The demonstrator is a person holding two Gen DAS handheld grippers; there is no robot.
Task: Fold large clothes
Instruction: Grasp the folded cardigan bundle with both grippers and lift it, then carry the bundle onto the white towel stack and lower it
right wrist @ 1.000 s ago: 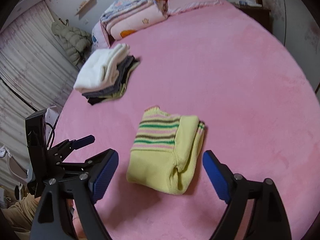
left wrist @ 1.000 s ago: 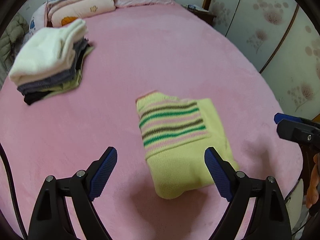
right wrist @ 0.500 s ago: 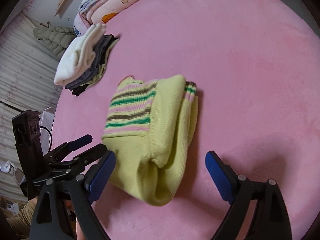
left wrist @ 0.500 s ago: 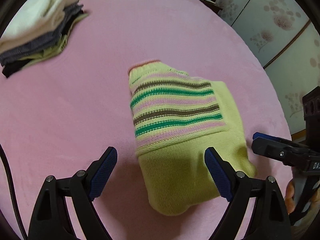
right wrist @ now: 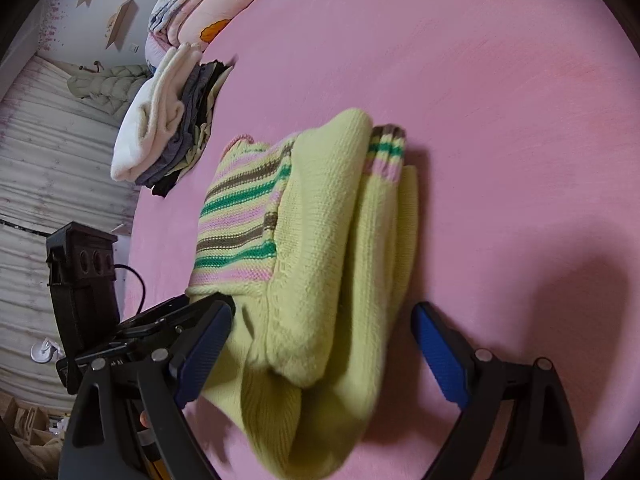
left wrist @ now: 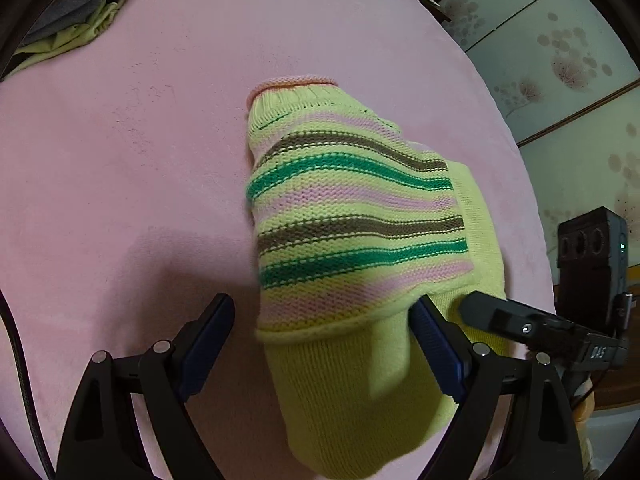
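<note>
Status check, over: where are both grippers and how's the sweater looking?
Left gripper and right gripper open, straddling the sweater's near end. Striped sweater folded on pink bed. Folded pile off to the side, not in the way.

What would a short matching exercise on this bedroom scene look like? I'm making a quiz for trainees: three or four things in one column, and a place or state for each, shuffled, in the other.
Things:
1. striped sweater
2. stack of folded clothes
3. left gripper
4. pile of bedding

Places or states:
A. at the far end of the bed, beyond the folded stack
B. open, fingers on either side of the sweater's near end
C. folded, in the middle of the pink bed cover
D. near the bed's left edge, white piece on top

Pairs: 1-C, 2-D, 3-B, 4-A
</note>
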